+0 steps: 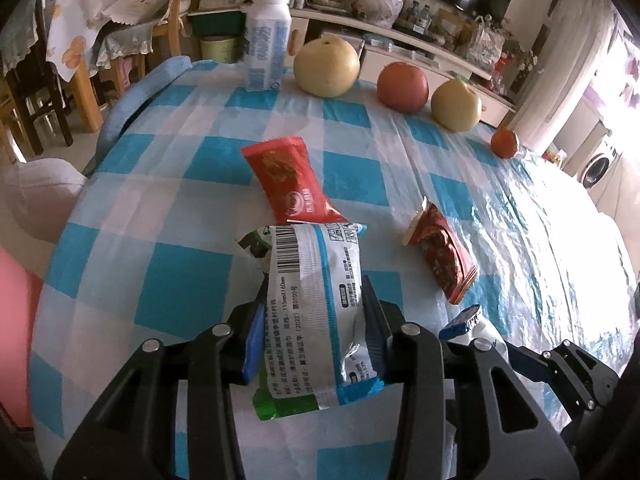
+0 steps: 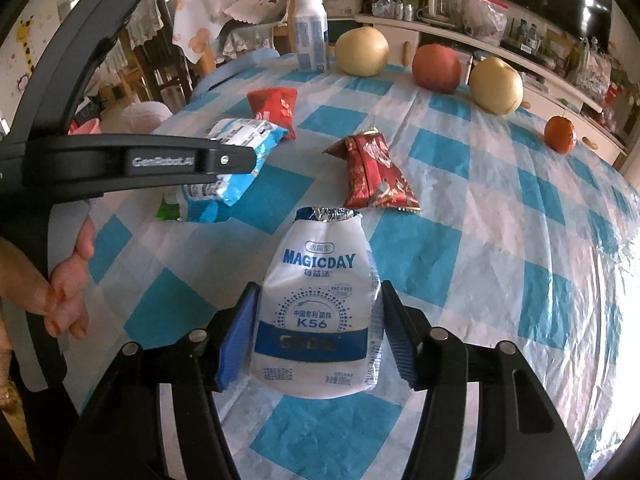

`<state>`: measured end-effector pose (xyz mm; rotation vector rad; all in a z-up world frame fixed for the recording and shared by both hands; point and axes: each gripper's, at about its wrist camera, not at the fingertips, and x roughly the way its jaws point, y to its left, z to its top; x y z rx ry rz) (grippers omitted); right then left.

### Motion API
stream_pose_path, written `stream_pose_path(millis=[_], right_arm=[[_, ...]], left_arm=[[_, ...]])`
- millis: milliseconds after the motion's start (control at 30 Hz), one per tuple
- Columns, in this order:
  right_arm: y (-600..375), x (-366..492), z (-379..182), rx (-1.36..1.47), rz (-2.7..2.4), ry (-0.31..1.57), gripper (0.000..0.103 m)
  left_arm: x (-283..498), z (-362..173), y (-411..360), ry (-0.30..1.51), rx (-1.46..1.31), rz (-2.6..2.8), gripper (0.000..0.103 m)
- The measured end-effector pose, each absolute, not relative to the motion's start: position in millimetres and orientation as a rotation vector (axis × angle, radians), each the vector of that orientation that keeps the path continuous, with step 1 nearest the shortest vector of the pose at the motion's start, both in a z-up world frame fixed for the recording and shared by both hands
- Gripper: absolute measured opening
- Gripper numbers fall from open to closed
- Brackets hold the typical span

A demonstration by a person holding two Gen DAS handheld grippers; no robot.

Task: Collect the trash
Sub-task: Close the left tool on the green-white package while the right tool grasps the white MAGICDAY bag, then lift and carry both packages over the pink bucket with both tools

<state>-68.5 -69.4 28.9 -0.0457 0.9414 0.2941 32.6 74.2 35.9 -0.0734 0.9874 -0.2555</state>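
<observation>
In front of me the table (image 2: 500, 240) has a blue and white checked cloth. On it lie two red wrappers (image 1: 286, 180) (image 2: 372, 172). At the far edge stand a white bottle (image 1: 267, 40), two pears (image 1: 326, 66) (image 1: 456, 106), an apple (image 1: 402, 87) and a small orange fruit (image 1: 505, 143).

Wipes pack (image 1: 316, 300) in left tongs (image 1: 314, 320), yogurt bottle (image 2: 318, 304) in right tongs (image 2: 318, 332), fruit row (image 2: 434, 68) behind.

Desk cover (image 2: 500, 240): glossy plastic sheet, wrinkled, blue-and-white check. Tissue pack (image 1: 316, 292): shiny, crinkled plastic film. Yoghurt bottle (image 2: 320, 312): smooth white plastic, dented, torn foil at the mouth. Red snack wrapper (image 1: 444, 256): glossy foil. Left gripper (image 1: 314, 320) and right gripper (image 2: 320, 328): matt black plastic, ridged blue pads (image 2: 236, 340), bright metal pins.
</observation>
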Motion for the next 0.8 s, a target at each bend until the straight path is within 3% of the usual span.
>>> stream_pose_path(millis=[800], right_arm=[[-39,-71,71,0.083,0.422,0.851,0.061]], left_arm=[[9,81,174,0.841,-0.199,-0.182,0.043]])
